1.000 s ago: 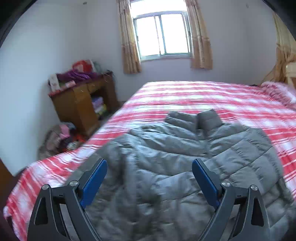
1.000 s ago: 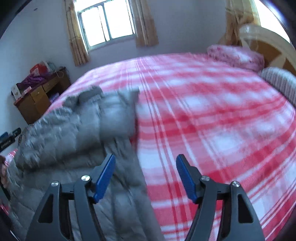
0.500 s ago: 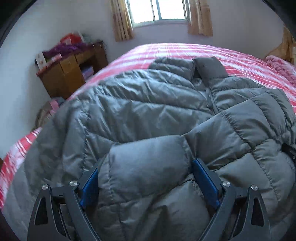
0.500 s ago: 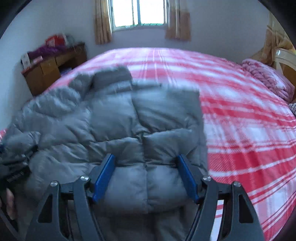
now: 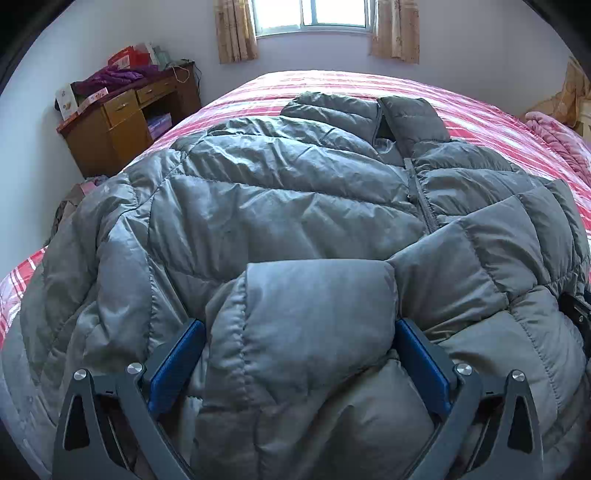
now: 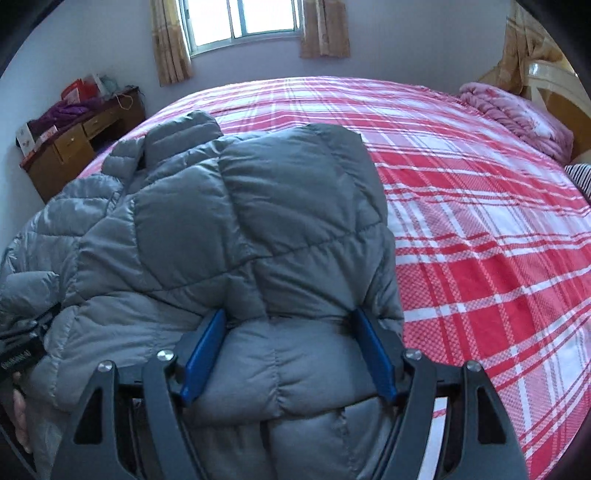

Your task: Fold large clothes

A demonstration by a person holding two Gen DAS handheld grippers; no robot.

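A large grey quilted puffer jacket (image 5: 295, 192) lies face up on the red-and-white plaid bed (image 5: 480, 122), collar toward the window. My left gripper (image 5: 299, 332) is open, and a padded fold of the jacket bulges between its blue pads (image 5: 177, 365). The jacket also fills the left half of the right wrist view (image 6: 240, 221). My right gripper (image 6: 290, 332) is open wide, with a thick bunch of the jacket's right side between its blue pads (image 6: 205, 354). The other gripper's black body shows at each view's edge.
A wooden desk (image 5: 122, 122) piled with clothes and boxes stands by the wall at the left. A window with tan curtains (image 6: 243, 22) is at the back. A pink blanket (image 6: 517, 114) and headboard (image 6: 554, 88) lie at the far right. Bare plaid bed stretches right of the jacket.
Both grippers moved down and in from above the bed onto the jacket, and padded fabric now sits between each pair of fingers. The right gripper's jaws have narrowed slightly on the fabric.
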